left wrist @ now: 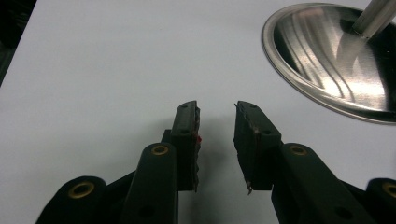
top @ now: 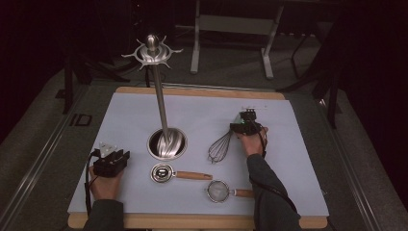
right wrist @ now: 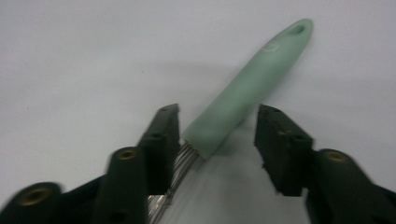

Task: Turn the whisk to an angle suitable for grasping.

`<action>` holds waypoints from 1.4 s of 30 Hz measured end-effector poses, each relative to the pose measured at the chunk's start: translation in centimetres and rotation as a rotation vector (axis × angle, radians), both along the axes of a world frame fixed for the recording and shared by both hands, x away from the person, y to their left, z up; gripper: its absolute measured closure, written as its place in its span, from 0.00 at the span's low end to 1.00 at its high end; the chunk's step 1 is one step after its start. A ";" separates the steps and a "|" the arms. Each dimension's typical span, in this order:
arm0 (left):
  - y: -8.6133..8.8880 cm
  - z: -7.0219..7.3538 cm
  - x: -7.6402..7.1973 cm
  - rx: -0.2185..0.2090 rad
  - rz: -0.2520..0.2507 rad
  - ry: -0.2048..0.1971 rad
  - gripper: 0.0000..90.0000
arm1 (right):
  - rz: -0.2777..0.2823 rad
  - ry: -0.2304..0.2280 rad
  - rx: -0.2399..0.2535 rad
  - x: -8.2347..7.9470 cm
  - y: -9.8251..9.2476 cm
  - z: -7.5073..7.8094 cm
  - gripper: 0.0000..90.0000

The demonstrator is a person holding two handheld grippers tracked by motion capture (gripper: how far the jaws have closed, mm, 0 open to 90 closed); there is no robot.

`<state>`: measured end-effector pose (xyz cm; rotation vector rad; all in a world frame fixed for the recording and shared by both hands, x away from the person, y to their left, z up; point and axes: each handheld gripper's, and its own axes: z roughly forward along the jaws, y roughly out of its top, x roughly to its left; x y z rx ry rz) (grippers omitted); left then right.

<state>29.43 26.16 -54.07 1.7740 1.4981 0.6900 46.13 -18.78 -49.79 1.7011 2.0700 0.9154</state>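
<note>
A wire whisk point(top: 220, 148) with a pale green handle point(right wrist: 252, 88) lies flat on the white mat point(top: 130, 120), right of centre. My right gripper point(top: 247, 118) sits over its handle end. In the right gripper view the jaws point(right wrist: 217, 112) stand open on either side of the handle's lower end, and the right pad is clear of it. My left gripper point(top: 118, 156) rests at the mat's left side; its jaws point(left wrist: 217, 109) are open with nothing between them. A tall metal stand with hooked arms on top point(top: 152, 50) rises from a round shiny base point(left wrist: 327, 60).
A metal scoop with a wooden handle point(top: 178, 173) lies just in front of the stand's base. A small mesh strainer point(top: 220, 190) lies near the front edge, beside the right forearm. The mat covers a wooden board; dark floor and table legs lie beyond.
</note>
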 end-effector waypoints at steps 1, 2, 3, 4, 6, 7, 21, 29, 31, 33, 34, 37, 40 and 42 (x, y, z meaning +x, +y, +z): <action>0.0 0.0 0.0 -0.001 0.000 0.001 0.78 | -0.004 0.006 -0.005 0.1 0.3 -0.1 0.51; 0.0 0.0 0.0 -0.001 0.000 0.001 0.78 | -0.004 0.006 -0.005 0.1 0.3 -0.1 0.51; 0.0 0.0 0.0 -0.002 0.000 0.000 0.78 | -0.019 0.014 -0.005 0.4 0.6 -0.3 0.47; 0.0 0.0 0.0 -0.002 0.000 0.000 0.78 | -0.019 0.014 -0.005 0.4 0.6 -0.3 0.47; 0.1 0.0 -0.1 -0.004 0.000 -0.003 0.78 | -0.034 0.058 0.004 0.9 1.1 -0.9 0.47; 0.1 0.0 -0.1 -0.010 0.002 -0.007 0.78 | -0.042 0.074 -0.004 1.0 1.3 -1.3 0.49; 0.1 0.0 -0.1 -0.010 0.005 -0.012 0.78 | 0.179 0.100 -0.085 1.3 3.5 -0.1 0.78; 0.1 0.0 -0.2 -0.012 0.005 -0.013 0.78 | 0.187 0.140 -0.027 1.5 3.4 0.0 0.67; 0.1 0.0 -0.2 -0.012 0.005 -0.011 0.78 | 0.183 0.162 -0.051 1.6 4.1 -1.1 0.62; 0.1 0.0 -0.2 -0.015 0.004 -0.013 0.78 | 0.185 0.161 -0.054 1.7 4.5 -1.4 0.66; 0.1 0.0 -0.2 -0.016 0.004 -0.013 0.78 | 0.203 0.166 -0.050 1.7 4.8 -1.4 0.70; 0.1 0.0 -0.2 -0.017 0.005 -0.016 0.77 | 0.293 0.167 -0.119 1.5 6.1 -1.2 0.74; 0.2 0.1 -0.2 -0.018 0.004 -0.018 0.77 | 0.332 0.173 -0.149 1.2 6.9 -1.0 0.75; 0.2 0.0 -0.3 -0.025 0.004 -0.022 0.77 | 0.394 0.181 -0.177 0.9 7.5 -0.9 0.75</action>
